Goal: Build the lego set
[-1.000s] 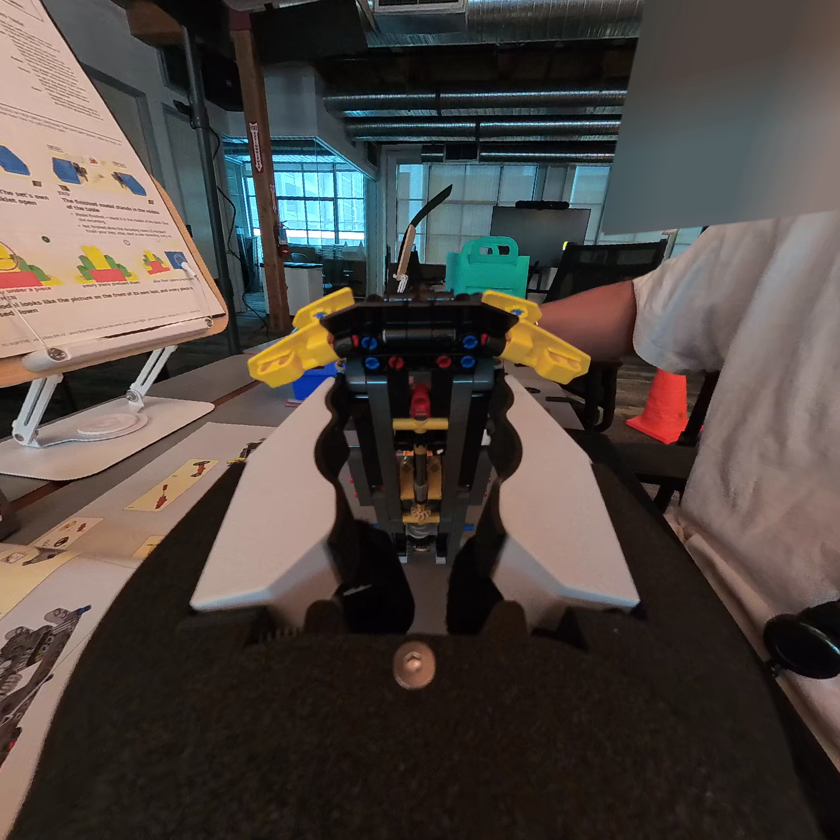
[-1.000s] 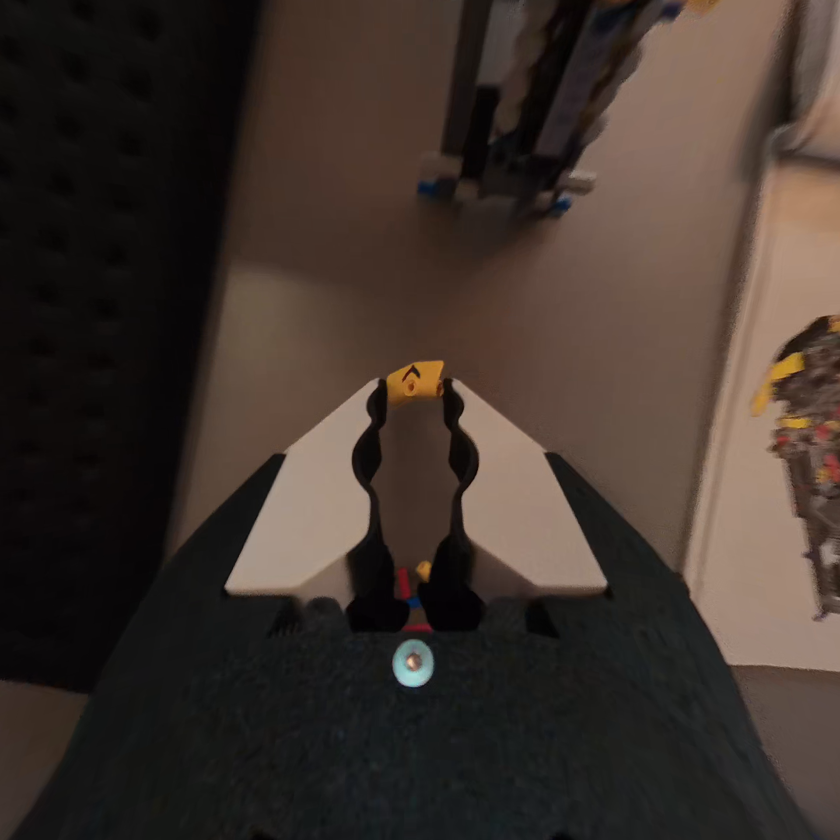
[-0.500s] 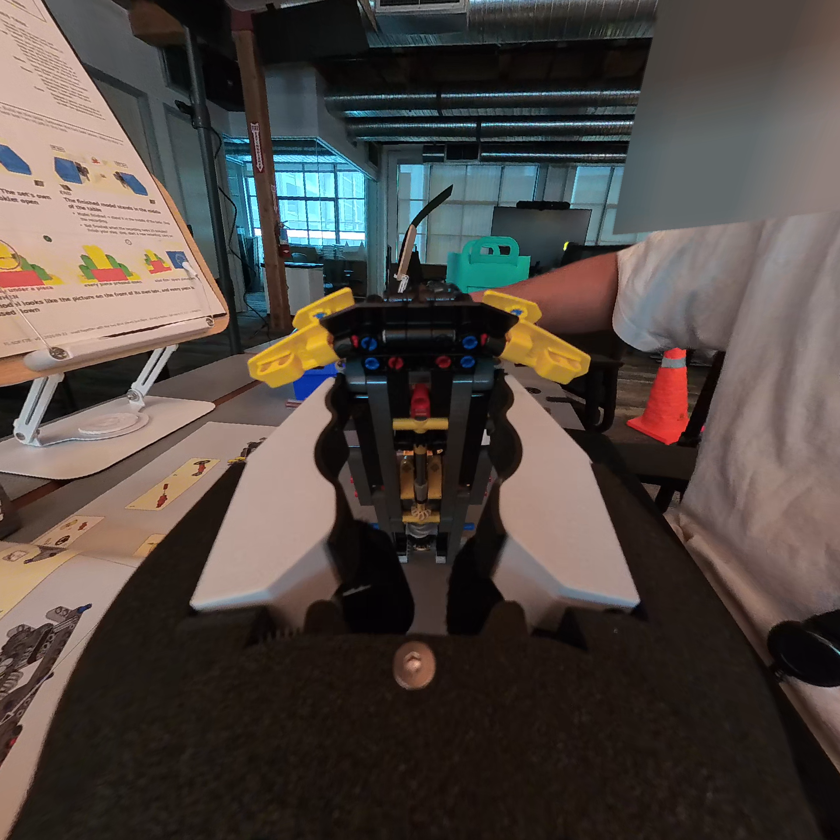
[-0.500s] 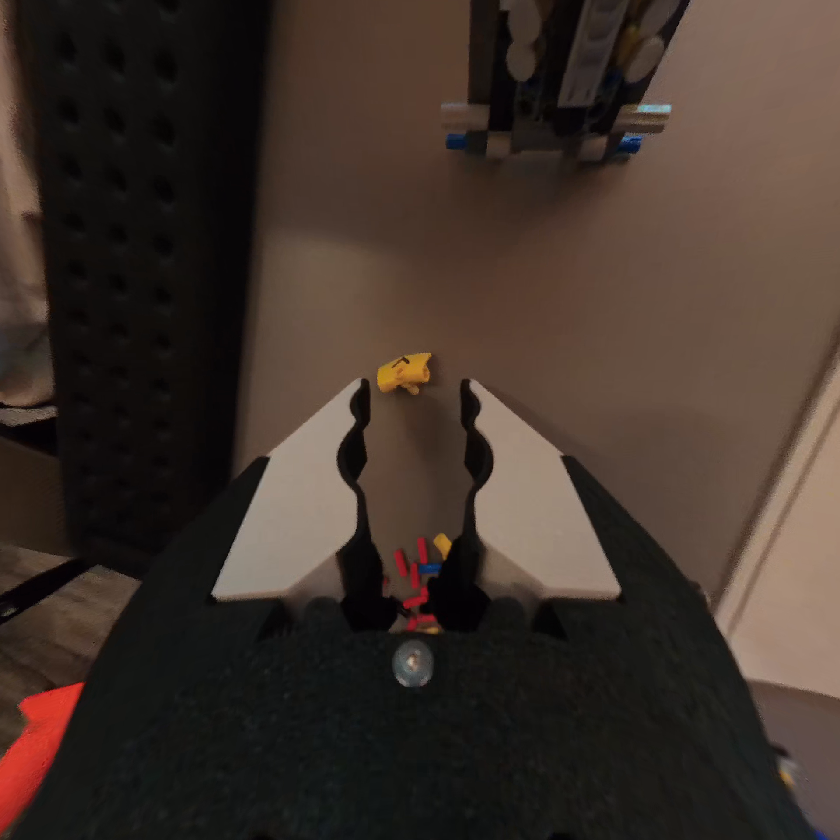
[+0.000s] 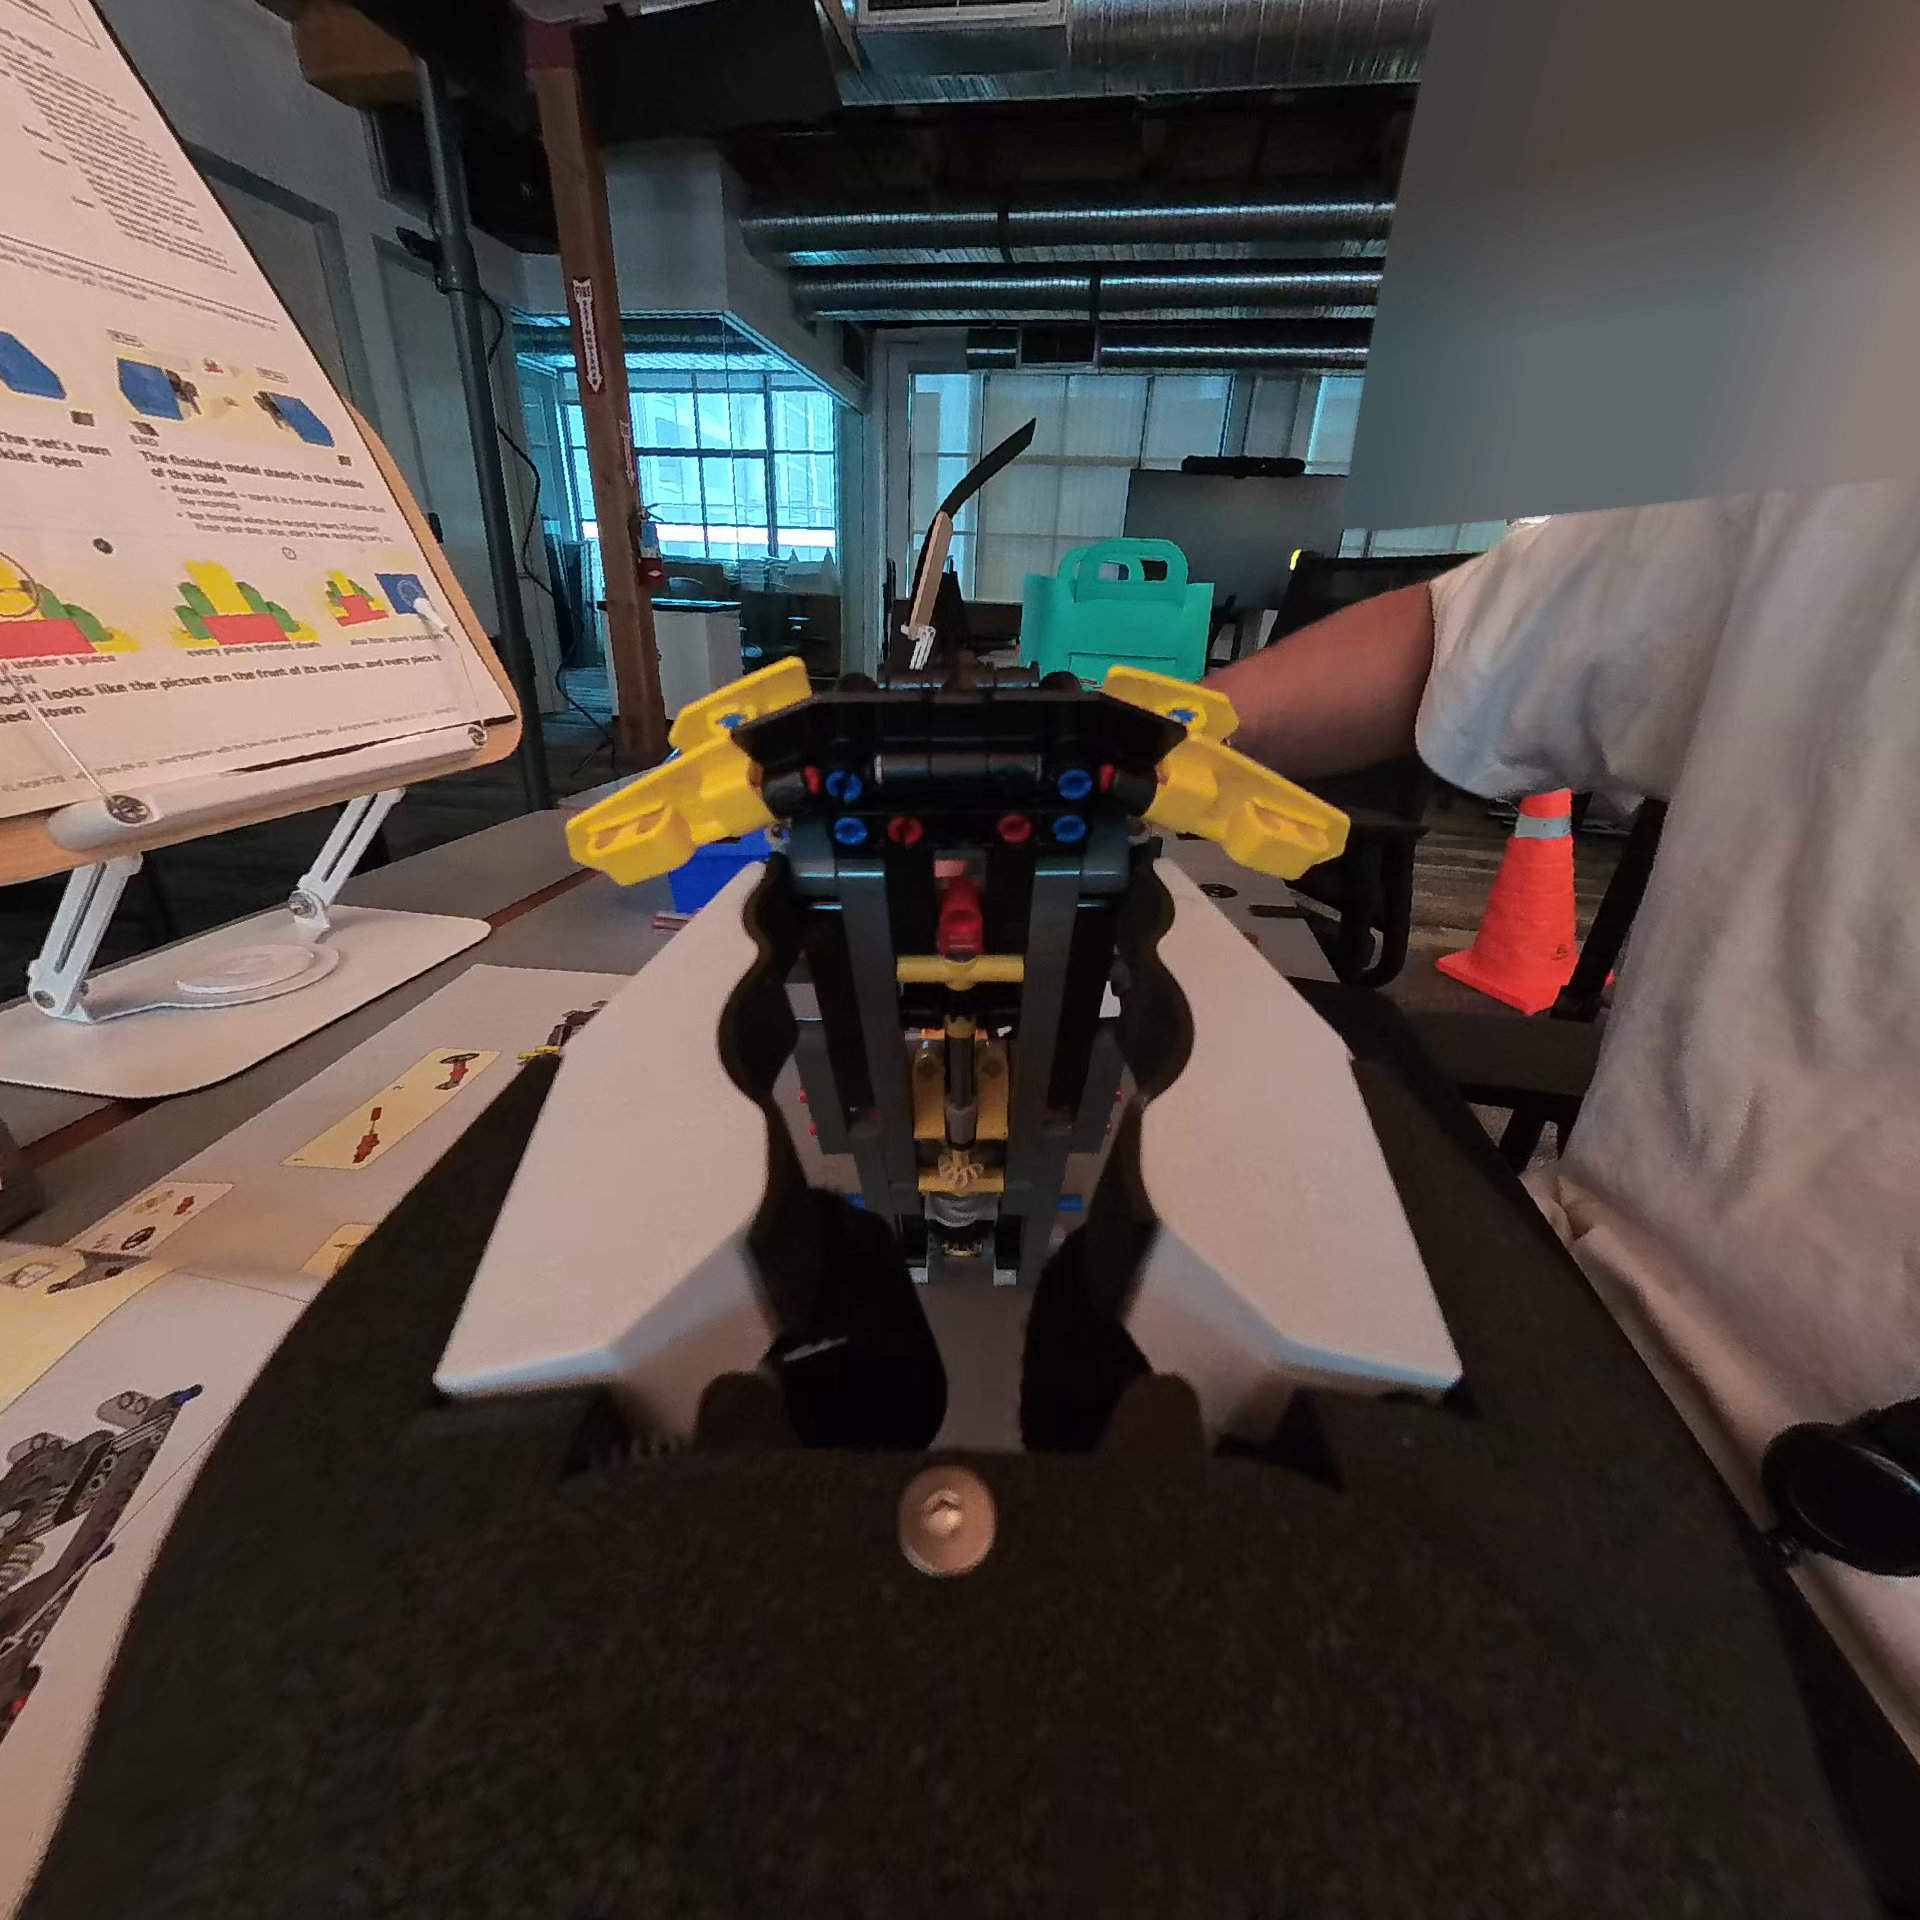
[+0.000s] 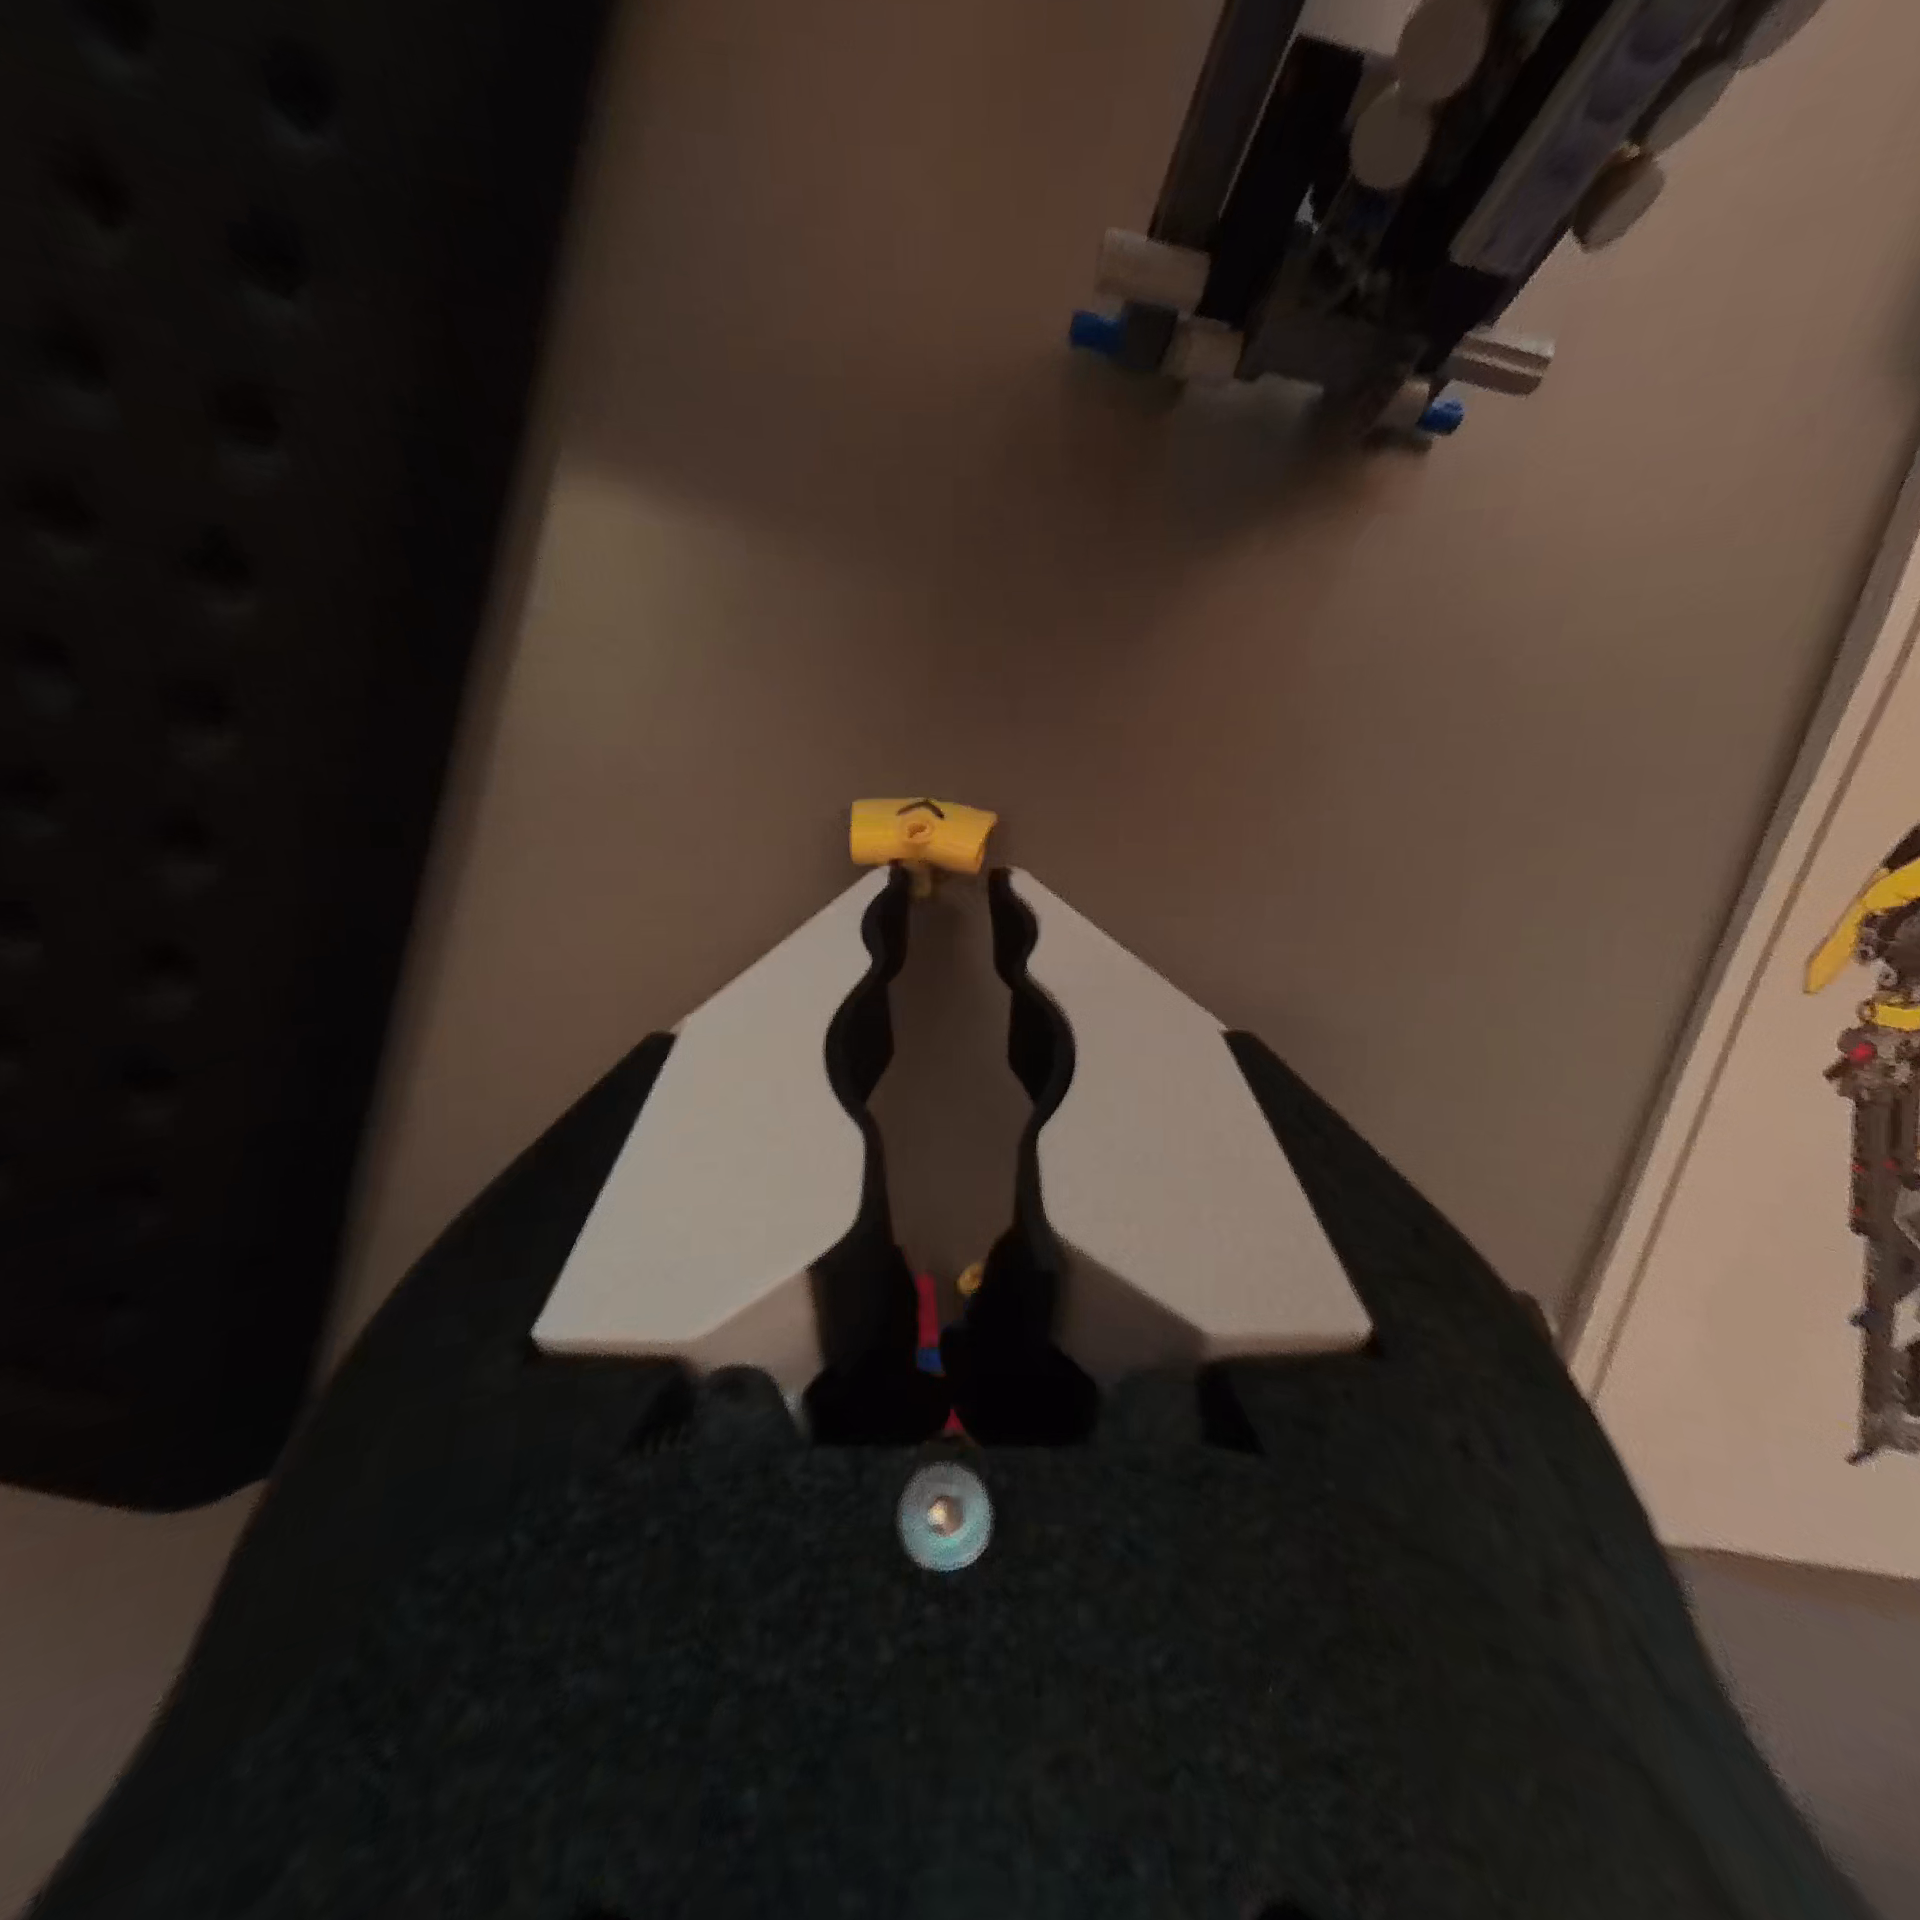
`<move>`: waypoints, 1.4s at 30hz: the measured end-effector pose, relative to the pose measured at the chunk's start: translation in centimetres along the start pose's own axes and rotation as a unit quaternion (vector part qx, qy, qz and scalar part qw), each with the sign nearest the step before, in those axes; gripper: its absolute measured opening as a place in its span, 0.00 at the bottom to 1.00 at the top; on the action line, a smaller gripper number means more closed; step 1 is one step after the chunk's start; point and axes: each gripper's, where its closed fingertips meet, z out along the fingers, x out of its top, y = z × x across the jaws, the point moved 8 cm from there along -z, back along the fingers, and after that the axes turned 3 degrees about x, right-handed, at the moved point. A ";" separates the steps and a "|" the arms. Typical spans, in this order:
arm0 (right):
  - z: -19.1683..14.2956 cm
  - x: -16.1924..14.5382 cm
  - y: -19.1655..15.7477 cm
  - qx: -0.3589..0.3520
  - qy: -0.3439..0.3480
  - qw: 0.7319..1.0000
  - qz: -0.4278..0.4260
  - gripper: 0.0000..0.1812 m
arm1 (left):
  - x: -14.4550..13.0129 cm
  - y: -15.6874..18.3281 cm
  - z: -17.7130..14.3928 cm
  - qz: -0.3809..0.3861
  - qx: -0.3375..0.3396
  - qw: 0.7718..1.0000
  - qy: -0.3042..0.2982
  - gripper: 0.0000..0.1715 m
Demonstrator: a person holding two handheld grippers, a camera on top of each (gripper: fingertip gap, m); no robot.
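Table (image 6: 1299, 831) under both grippers, printed instruction sheets (image 5: 343, 1122) lying on its left side. Lego model (image 5: 956, 935), dark frame with yellow wing pieces, clamped between left gripper (image 5: 956, 894) fingers above the table. Right gripper (image 6: 940, 883) pinches small yellow connector piece (image 6: 920, 831) at its fingertips, well short of the model's lower end.

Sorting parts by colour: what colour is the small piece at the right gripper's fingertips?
Yellow, with a black mark: the small plastic connector piece, clearest in the right wrist view.
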 end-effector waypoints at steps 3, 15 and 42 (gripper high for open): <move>0.3 0.4 0.0 0.003 0.022 1.000 -0.002 0.08 | -0.1 -0.1 0.0 -0.003 0.001 1.000 0.001 0.34; -0.5 1.3 -0.5 0.038 0.054 0.982 0.176 0.22 | -0.1 -0.1 0.0 -0.006 0.002 1.000 0.001 0.34; -9.2 14.3 3.1 -0.095 0.638 0.725 0.241 0.13 | -0.4 0.7 0.7 0.014 0.006 1.000 0.000 0.34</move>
